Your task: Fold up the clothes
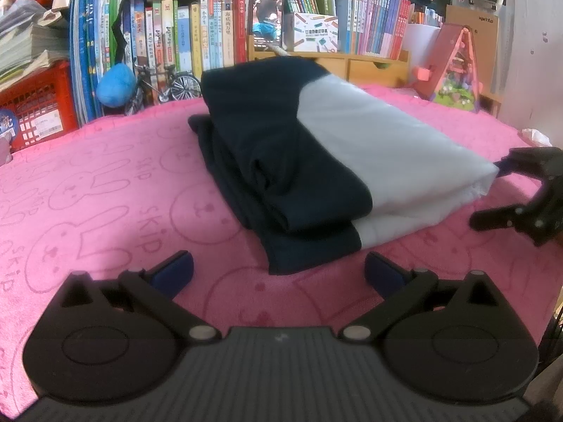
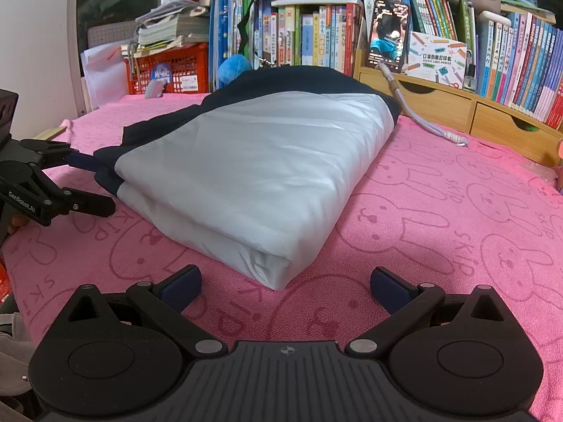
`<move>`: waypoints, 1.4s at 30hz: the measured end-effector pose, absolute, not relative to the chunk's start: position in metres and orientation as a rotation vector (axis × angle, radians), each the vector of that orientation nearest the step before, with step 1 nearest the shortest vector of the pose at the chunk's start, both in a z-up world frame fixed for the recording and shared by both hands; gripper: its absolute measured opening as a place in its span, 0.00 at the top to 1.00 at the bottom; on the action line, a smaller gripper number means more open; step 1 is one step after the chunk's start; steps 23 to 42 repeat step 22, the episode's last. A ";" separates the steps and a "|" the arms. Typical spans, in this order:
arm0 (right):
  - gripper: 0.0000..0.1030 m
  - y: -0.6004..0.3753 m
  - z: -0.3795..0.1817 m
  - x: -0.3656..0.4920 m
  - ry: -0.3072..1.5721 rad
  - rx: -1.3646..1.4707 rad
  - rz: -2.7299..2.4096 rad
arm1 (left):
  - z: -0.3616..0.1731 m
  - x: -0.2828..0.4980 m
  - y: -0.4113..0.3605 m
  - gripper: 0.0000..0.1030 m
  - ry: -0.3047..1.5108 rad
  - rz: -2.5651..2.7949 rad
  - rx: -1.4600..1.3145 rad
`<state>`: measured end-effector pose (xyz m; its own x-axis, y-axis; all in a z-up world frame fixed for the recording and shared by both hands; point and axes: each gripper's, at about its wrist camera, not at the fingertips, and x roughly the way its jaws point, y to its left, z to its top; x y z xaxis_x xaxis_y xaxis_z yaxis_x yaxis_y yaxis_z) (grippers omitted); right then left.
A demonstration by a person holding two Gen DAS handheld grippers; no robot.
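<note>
Folded garment [image 1: 316, 154], navy and white, lies in a neat stack on the pink bunny-print towel [image 1: 105, 183] covering the tabletop. In the left wrist view its navy folded end sits just ahead of the left gripper [image 1: 279, 272], between the two spread fingers [image 1: 176, 269], not touching. In the right wrist view the white corner of the garment points at the right gripper [image 2: 285, 285], just ahead of its fingers [image 2: 388, 290], apart from them. Both grippers released, holding nothing. Right gripper also seen in the left view near the garment's white end, fingers apart. Behind: books [image 2: 309, 35], red crate [image 2: 169, 66], phone [image 2: 388, 35], wooden drawer unit [image 2: 457, 105].
</note>
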<state>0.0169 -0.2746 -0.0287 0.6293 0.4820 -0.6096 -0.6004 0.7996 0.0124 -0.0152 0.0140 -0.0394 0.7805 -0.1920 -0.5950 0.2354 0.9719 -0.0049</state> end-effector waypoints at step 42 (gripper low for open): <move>0.00 -0.274 -0.029 0.017 0.637 -0.197 0.622 | -0.038 -0.019 0.012 0.00 0.627 -0.219 0.069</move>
